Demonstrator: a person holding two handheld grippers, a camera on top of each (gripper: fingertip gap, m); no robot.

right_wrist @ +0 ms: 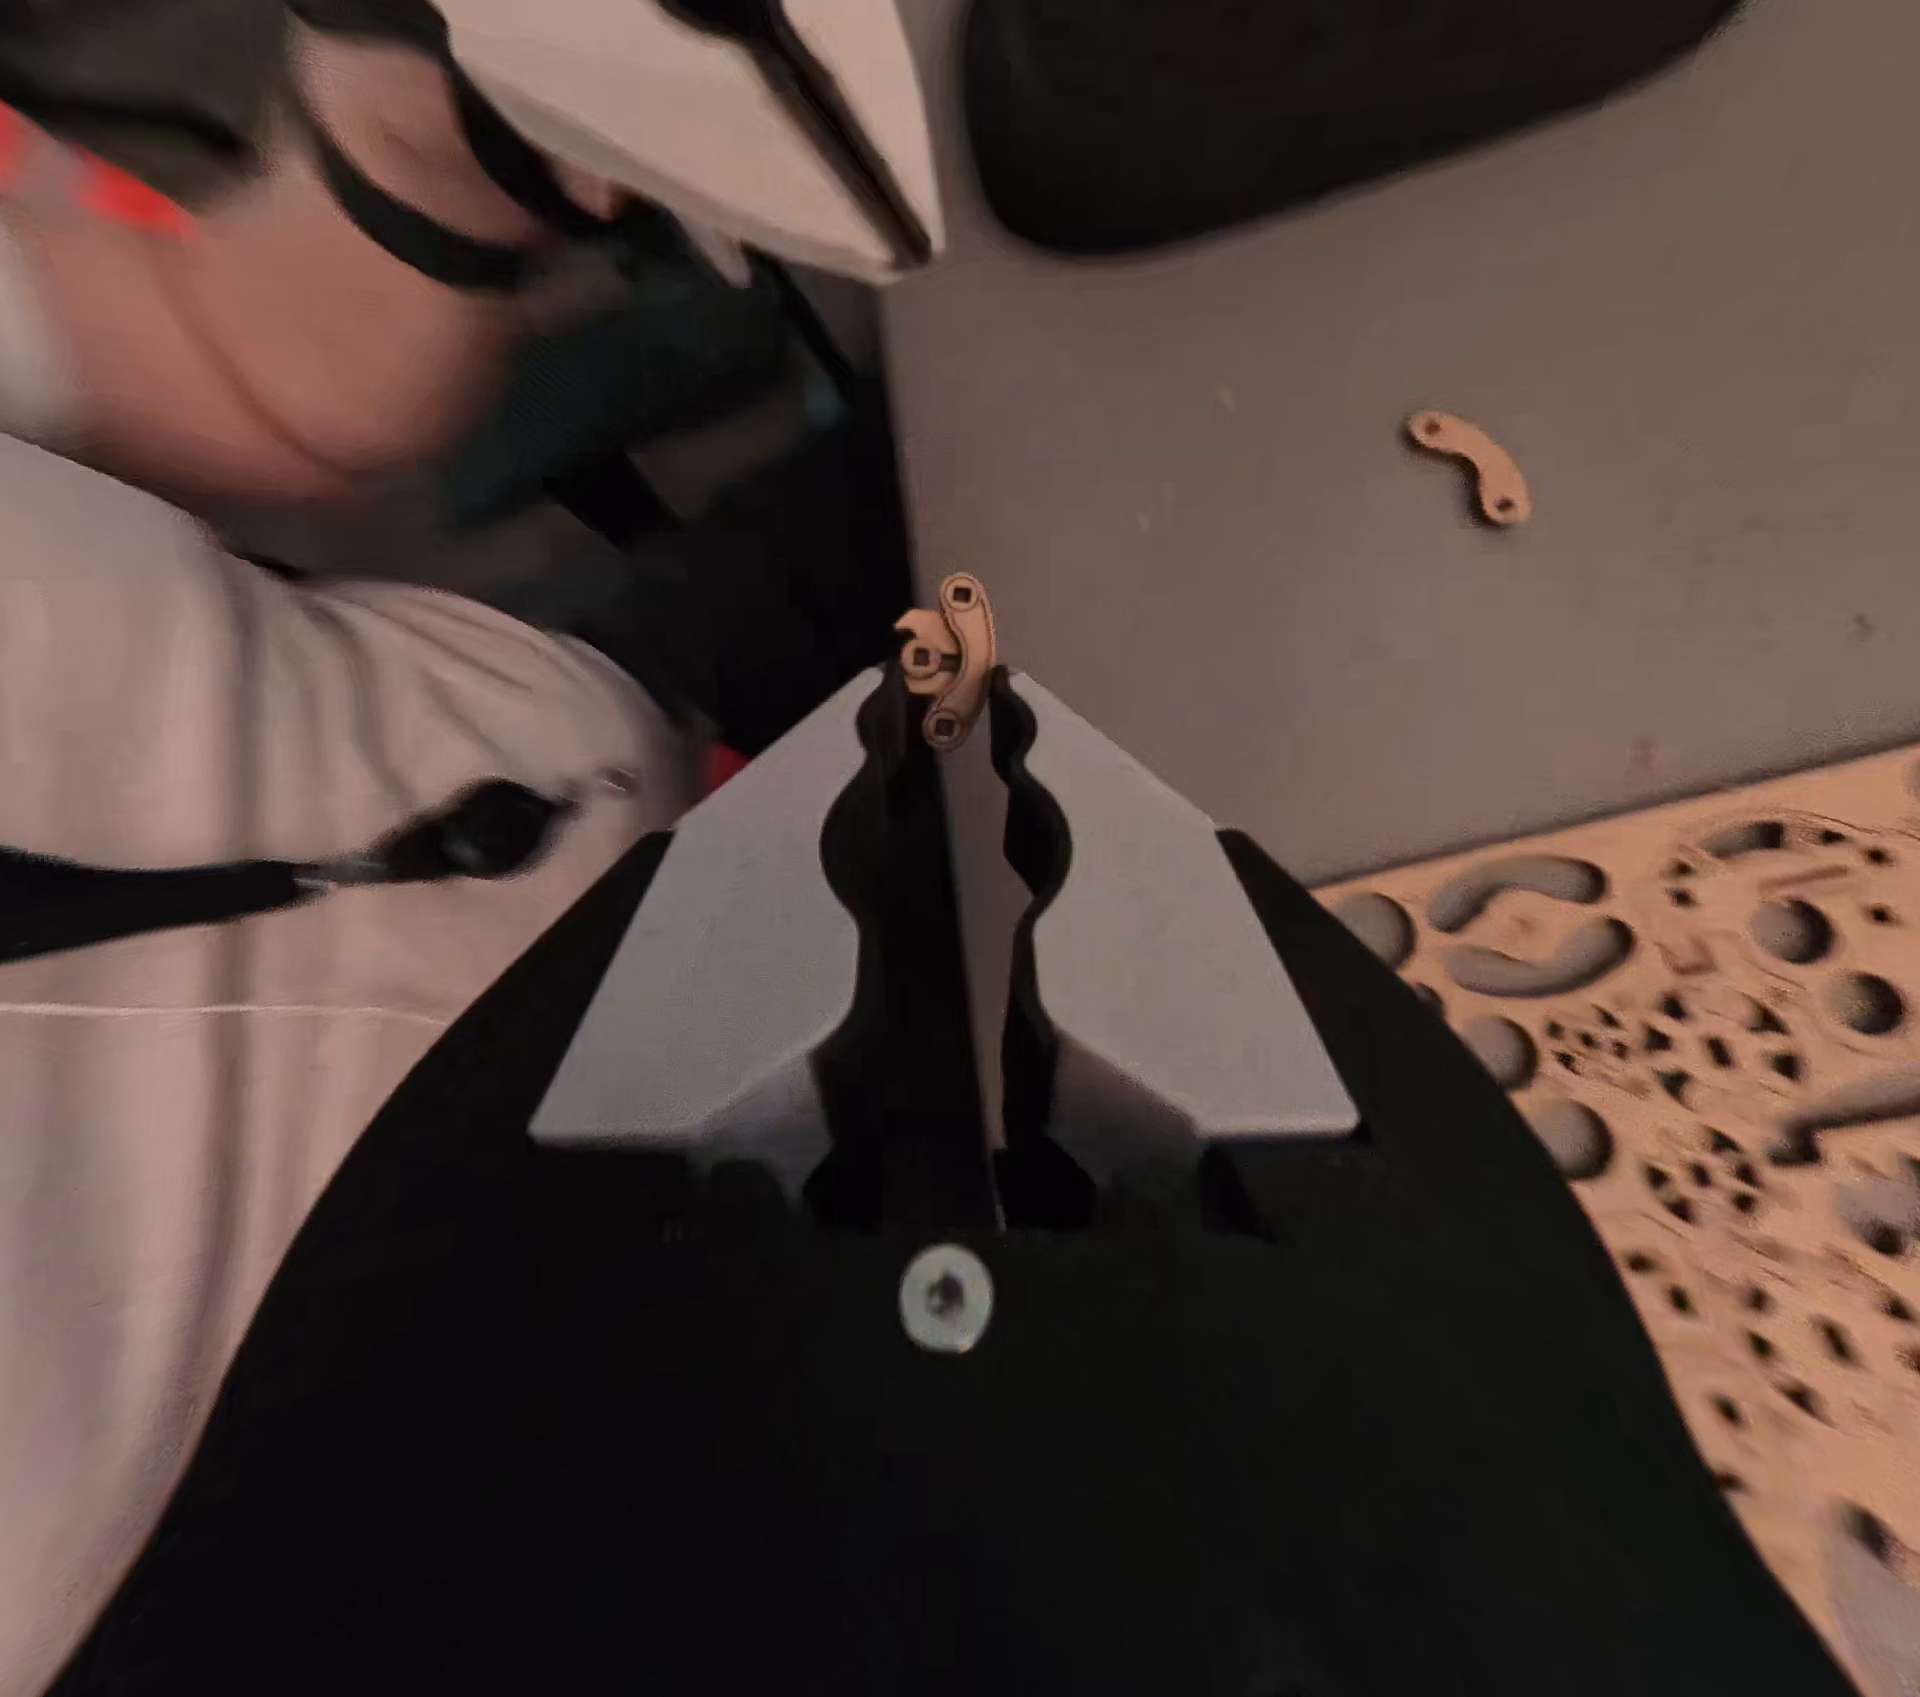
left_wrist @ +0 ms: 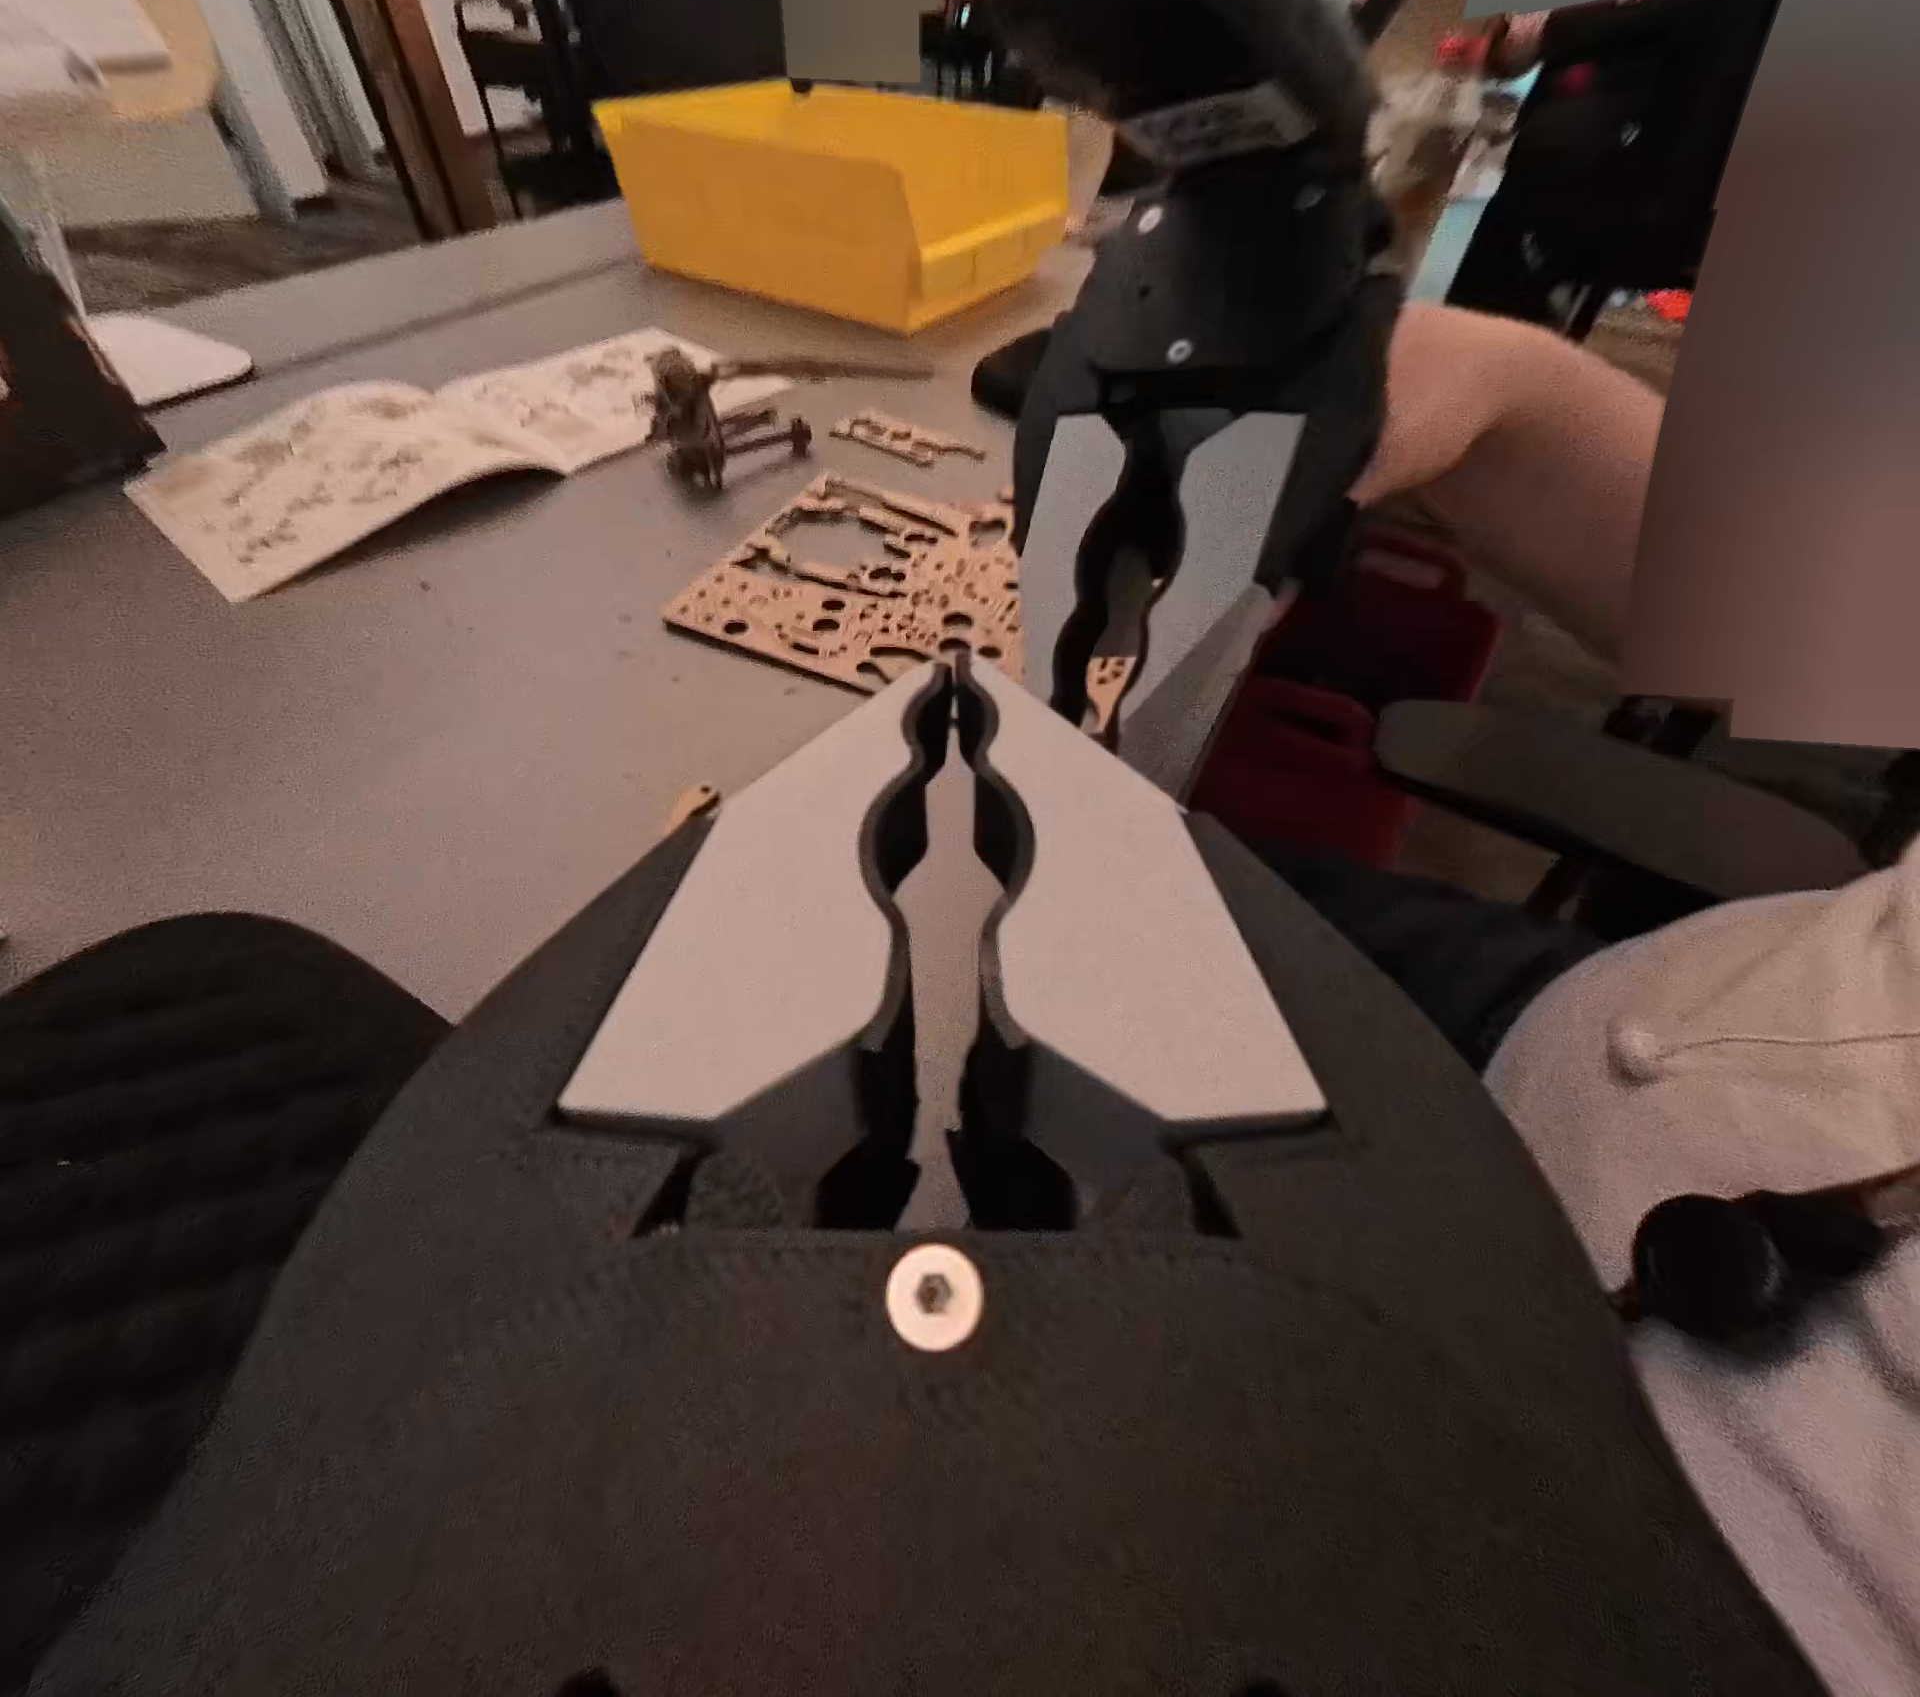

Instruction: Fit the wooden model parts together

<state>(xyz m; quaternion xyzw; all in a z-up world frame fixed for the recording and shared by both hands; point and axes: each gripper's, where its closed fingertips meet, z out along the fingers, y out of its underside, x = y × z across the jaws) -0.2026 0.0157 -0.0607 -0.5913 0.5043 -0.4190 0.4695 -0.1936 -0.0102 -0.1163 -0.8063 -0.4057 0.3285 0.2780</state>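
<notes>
Grey tabletop [right_wrist: 1351, 608]: right gripper [right_wrist: 951, 681] clamps 2 thin, light, brittle curved wooden links [right_wrist: 961, 660] edgewise; left gripper [left_wrist: 954, 676] closed, empty.

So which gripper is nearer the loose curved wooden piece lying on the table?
Left. The left gripper, shut and empty, hovers just beside the curved piece; the right gripper, clamping small wooden parts, sits farther back.
</notes>
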